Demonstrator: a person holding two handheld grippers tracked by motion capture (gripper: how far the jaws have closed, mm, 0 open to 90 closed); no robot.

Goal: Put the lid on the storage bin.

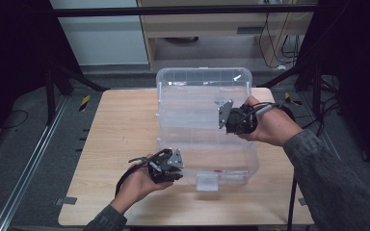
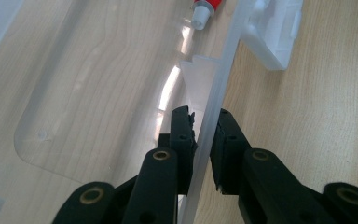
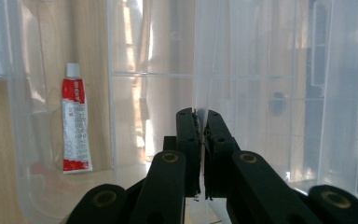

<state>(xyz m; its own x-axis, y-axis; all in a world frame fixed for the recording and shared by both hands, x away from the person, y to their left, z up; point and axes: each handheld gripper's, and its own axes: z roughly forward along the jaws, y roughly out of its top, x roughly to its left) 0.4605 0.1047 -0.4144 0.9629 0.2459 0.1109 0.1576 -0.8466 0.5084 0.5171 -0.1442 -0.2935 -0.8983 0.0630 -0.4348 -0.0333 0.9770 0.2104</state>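
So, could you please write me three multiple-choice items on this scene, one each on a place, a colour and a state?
1. Where does the tube lie?
A. inside the clear box
B. on the floor
C. on top of a closed lid

2. What colour is the tube's label?
A. blue and yellow
B. red and white
C. green

3. How does the left gripper stand to the clear box?
A. far from it
B. jaws on either side of its thin wall
C. holding the tube

Answers: 1 A, the right gripper view shows the tube through the box's clear walls, lying on the bottom; 2 B, red label with white print and a white cap; 3 B, the left gripper view shows the wall edge running between the two jaws.
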